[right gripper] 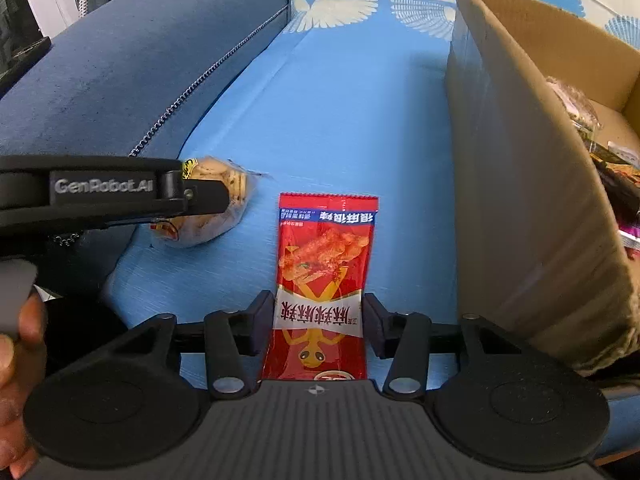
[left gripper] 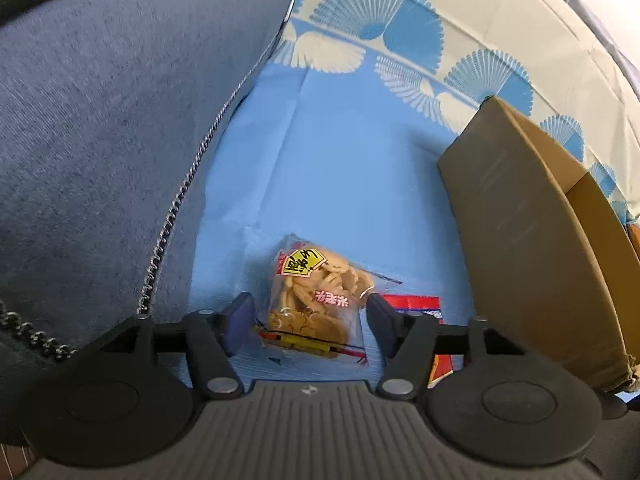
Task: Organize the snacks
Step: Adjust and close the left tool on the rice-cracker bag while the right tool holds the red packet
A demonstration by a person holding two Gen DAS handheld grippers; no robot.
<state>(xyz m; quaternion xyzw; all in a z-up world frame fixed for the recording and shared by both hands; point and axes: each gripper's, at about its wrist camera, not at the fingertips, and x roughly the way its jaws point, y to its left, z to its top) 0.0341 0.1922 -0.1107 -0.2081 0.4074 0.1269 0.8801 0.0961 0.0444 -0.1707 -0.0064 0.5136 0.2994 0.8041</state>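
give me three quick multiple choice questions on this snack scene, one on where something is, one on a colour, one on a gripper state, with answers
1. Where does the cardboard box stand, seen from the right wrist camera?
A. to the right of the red snack packet
B. on top of the dark blue cushion
C. to the left of the clear bag of biscuits

2. What colour is the snack packet between the right gripper's fingers?
A. green
B. red
C. white

3. How does the left gripper stand over the clear bag of biscuits?
A. shut tight on the bag
B. open, a finger on each side, pads apart from the bag
C. holding the bag inside the box

Answers: 1 A, the box wall rises right of the packet. 2 B, its wrapper is red with a white band. 3 B, blue cloth shows between each pad and the bag.
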